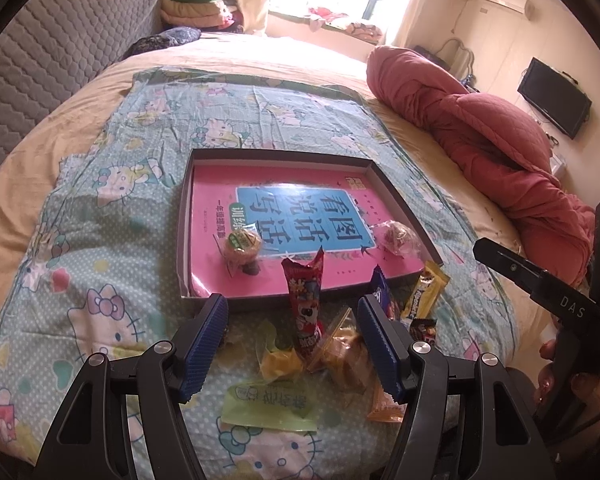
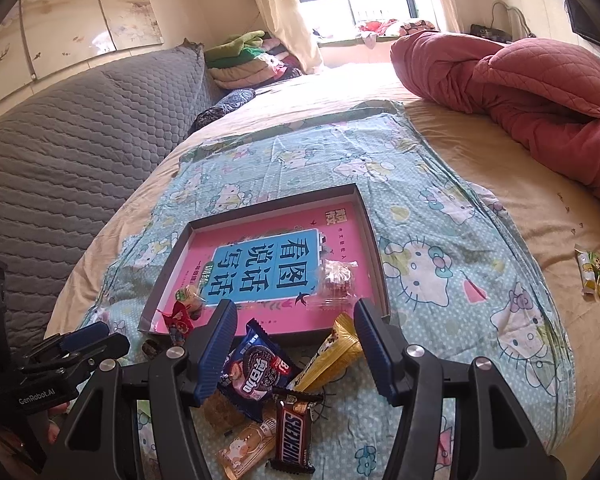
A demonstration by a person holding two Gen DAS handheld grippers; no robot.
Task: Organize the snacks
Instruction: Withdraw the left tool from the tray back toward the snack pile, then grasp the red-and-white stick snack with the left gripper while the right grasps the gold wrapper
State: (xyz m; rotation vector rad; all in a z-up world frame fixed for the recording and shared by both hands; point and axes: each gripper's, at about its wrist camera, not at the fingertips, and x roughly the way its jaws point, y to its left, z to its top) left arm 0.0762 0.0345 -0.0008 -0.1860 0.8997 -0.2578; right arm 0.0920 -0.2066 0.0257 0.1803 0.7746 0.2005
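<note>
The left tongs (image 1: 292, 312) stand spread and pinch nothing — a red snack stick (image 1: 305, 300) rises upright between their blue pads (image 1: 204, 344), touching neither as far as the view tells. Just beneath them lie a yellow candy wrapper (image 1: 280, 360) and a clear pack of brown biscuits (image 1: 342, 354), with a pale green sachet (image 1: 270, 410) nearer the wrist. Ahead of the tongs sits the shallow box (image 1: 184, 216) on the bed's cartoon-cat sheet (image 1: 100, 240), lined with a pink book and already holding a round green-topped cake (image 1: 242, 242) and a clear-wrapped sweet (image 1: 398, 236).

The right tongs (image 2: 296, 320) are spread too, and empty. Below and between them lie a blue Oreo pack (image 2: 260, 368) and a gold wafer bar (image 2: 332, 352); a Snickers bar (image 2: 294, 432) lies nearer the wrist.

The step in hand looks like picking the next snack from the pile. To do it well, I would lower one pair at a time, centre the pads on a single wrapper's middle — the upright stick is the easiest — and close only once neighbours are clear, since loose foil slips and overlapping packs may lift together. Then carry it over the box's near wall, not into it.
</note>
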